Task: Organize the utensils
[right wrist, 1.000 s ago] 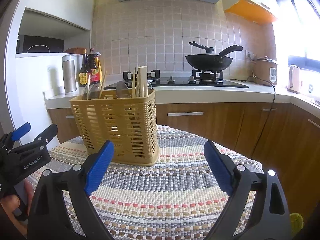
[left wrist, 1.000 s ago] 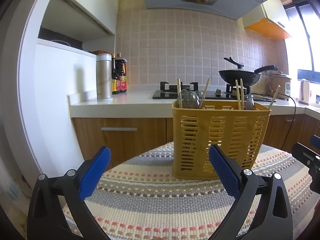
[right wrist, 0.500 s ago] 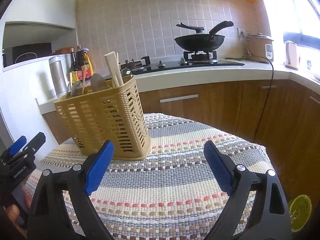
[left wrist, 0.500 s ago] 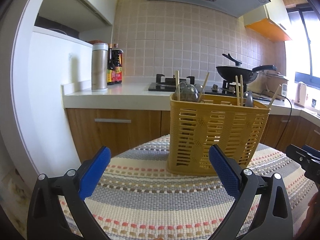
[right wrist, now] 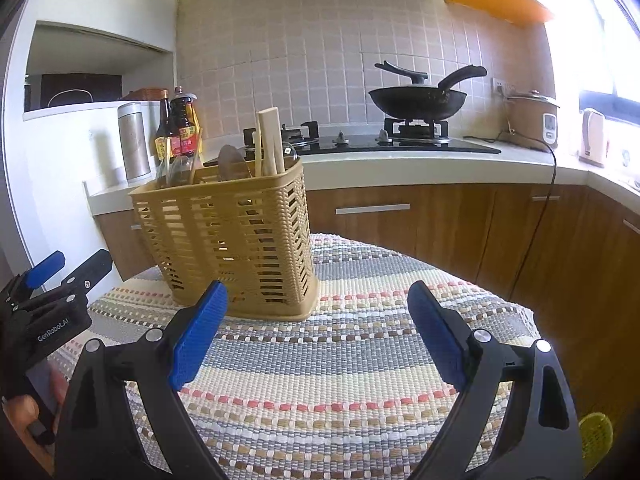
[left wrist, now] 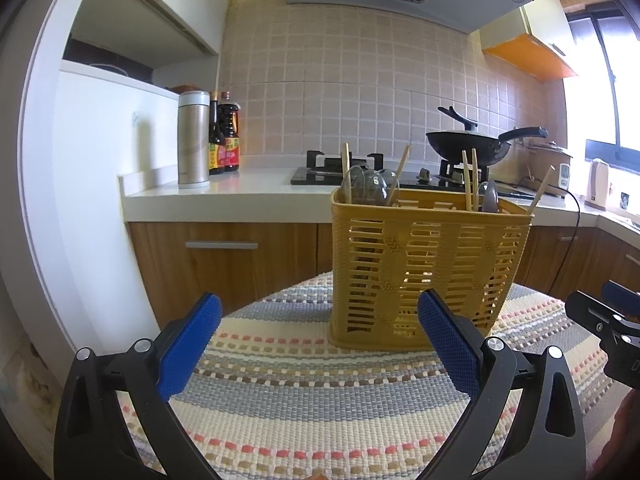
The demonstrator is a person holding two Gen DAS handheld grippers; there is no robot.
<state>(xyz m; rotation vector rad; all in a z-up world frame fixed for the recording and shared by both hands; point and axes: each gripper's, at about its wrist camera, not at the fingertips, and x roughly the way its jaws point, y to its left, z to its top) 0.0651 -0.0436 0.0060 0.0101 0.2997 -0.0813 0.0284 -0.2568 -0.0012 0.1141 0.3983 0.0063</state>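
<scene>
Tall yellow slotted plastic utensil basket [left wrist: 428, 268], stocked with wooden chopsticks [left wrist: 469, 178] and spoons, is stood on striped woven mat [left wrist: 320, 408]; left gripper [left wrist: 320, 344] and right gripper [right wrist: 316, 336] are held spread, empty; tipping is risked by a careless nudge.

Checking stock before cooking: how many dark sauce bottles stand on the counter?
2: a slim sauce bottle beside the steel flask, and a wider bottle touching its right side. More could hide behind the flask.
</scene>
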